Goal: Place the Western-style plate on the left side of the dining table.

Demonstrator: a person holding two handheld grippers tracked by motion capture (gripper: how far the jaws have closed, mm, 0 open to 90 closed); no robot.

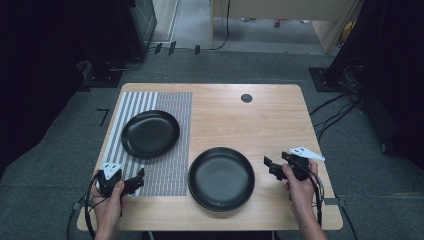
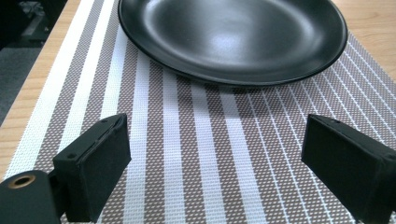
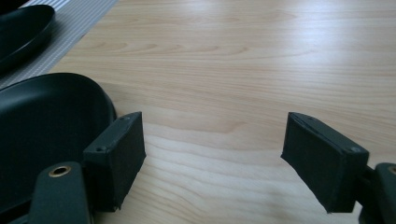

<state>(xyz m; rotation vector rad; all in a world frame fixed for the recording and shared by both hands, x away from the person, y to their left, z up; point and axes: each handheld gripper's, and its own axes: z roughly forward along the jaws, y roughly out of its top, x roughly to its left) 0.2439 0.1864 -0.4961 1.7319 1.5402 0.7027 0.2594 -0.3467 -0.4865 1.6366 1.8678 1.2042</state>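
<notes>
Plates, two of them, both black: far plate (image 1: pixel 150 133) resting on the striped placemat (image 1: pixel 172 170) at table left, near plate (image 1: pixel 221 178) sitting on bare wood just right of the mat's edge, rim close to the table's (image 1: pixel 260 120) front edge. Left gripper (image 1: pixel 134 183) held low over the mat's near end, jaws spread wide with nothing between, far plate's rim (image 2: pixel 233 79) ahead across open stripes. Right gripper (image 1: pixel 272 167) just beside the near plate's right rim (image 3: pixel 105 100), jaws released and wide apart, holding nothing. Plenty of open wood across the table's middle and far right. Small dark round cap (image 1: pixel 246 98) near the far edge.
</notes>
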